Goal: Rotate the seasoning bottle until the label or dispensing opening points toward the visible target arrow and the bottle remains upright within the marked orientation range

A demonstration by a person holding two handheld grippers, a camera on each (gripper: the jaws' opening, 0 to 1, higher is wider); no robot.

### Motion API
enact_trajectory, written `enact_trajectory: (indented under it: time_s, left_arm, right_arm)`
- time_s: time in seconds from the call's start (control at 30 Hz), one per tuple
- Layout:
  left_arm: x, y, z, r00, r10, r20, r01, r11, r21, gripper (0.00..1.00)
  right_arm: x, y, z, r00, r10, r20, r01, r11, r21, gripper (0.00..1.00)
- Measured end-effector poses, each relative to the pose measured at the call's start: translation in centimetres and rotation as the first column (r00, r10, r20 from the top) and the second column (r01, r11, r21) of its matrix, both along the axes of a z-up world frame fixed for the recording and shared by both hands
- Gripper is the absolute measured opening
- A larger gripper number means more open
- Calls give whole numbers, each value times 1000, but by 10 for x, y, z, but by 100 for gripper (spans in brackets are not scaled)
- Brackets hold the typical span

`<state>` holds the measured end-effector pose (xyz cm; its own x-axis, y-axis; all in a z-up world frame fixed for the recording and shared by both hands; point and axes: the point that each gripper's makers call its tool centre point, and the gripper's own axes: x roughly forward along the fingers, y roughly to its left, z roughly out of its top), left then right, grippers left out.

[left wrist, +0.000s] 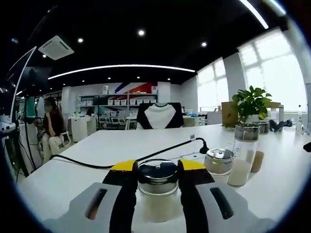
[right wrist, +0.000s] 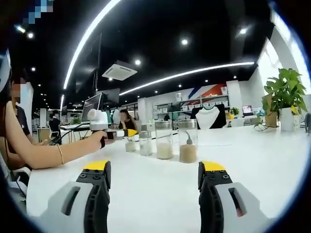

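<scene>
I have the left tool [left wrist: 158, 177] closed around the seasoning bottle [left wrist: 158, 187] standing upright on the white worktop [left wrist: 97, 167], the right tool [right wrist: 153, 182] wide open and empty, so next I judge a slow level twist toward the arrow.

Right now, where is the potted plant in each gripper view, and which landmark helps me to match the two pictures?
Left gripper view: the potted plant stands at the upper right, at the far side of the white table, in front of the window.
Right gripper view: the plant is at the right edge of the picture, again at the table's far side.
Shared landmark: the black and white chair back, left of the plant in both views.
</scene>
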<state>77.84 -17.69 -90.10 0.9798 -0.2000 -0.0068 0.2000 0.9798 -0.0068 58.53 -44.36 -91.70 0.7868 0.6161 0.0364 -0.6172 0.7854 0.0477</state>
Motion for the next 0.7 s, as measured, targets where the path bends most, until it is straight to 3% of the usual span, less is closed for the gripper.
enact_trajectory:
  time_s: [0.5,0.7]
  left_arm:
    - [6,7,5,1000,20,14,-20,1000,10,34]
    - [10,9,11,999,5,32,-5,1000,3,34]
  right_arm:
    - [0,-7,6,1000,-3,-13,4,996,88,74]
    - [-1,-2,4,1000,9,-11,-9,998,68,74]
